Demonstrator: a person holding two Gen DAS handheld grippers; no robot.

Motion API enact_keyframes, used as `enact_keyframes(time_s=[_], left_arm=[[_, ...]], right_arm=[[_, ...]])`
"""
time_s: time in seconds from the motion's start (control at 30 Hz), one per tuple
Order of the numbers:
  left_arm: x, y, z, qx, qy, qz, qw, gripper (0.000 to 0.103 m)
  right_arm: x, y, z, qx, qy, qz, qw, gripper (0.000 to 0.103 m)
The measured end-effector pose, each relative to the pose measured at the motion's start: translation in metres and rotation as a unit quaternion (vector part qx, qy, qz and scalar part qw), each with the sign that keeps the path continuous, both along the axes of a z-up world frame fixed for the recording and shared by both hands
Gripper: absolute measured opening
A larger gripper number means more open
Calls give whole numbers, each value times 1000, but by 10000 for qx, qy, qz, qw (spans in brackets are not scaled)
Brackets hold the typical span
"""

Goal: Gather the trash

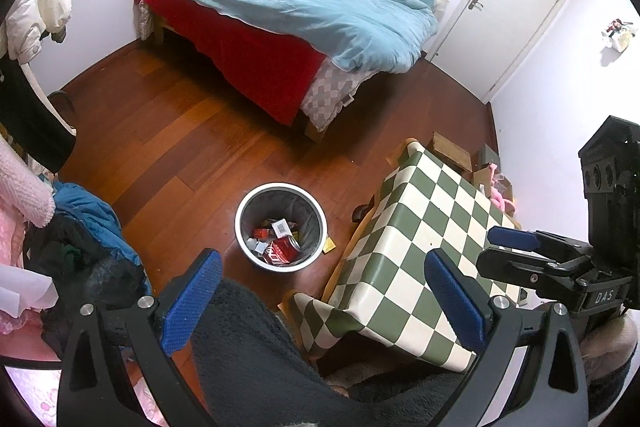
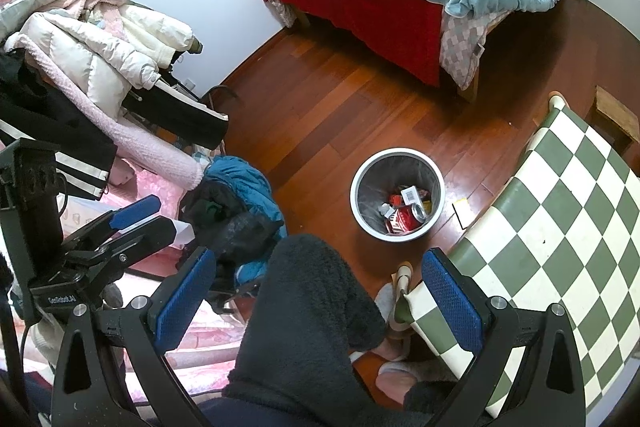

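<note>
A round white trash bin (image 1: 280,227) stands on the wooden floor and holds a red can (image 1: 286,247) and several wrappers. It also shows in the right wrist view (image 2: 397,193). A flat yellow-edged scrap (image 2: 462,213) lies on the floor beside the bin, by the table; it also shows in the left wrist view (image 1: 329,246). My left gripper (image 1: 324,303) is open and empty, held high above the floor over the person's dark-trousered knee. My right gripper (image 2: 316,301) is open and empty, also held high. Each gripper shows in the other's view: the right gripper (image 1: 520,247), the left gripper (image 2: 136,219).
A low table with a green-and-white checked cloth (image 1: 420,247) stands right of the bin. A bed with a blue duvet (image 1: 304,7) fills the far side. Piled clothes (image 2: 100,59) sit at the left. Boxes (image 1: 452,149) and a closed door (image 1: 508,7) are behind the table.
</note>
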State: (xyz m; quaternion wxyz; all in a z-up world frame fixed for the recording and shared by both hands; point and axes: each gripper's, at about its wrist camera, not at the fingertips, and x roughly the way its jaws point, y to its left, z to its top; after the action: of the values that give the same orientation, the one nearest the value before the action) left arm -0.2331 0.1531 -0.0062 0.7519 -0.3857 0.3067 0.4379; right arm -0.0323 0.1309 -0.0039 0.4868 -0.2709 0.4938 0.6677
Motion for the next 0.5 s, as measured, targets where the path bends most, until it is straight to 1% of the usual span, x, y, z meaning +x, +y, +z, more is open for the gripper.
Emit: enact_keyframes(time_s=[0.5], left_arm=[[1, -3, 4, 37, -33, 12, 10000, 103]], right_arm=[[-6, 1, -1, 10, -12, 89, 10000, 103]])
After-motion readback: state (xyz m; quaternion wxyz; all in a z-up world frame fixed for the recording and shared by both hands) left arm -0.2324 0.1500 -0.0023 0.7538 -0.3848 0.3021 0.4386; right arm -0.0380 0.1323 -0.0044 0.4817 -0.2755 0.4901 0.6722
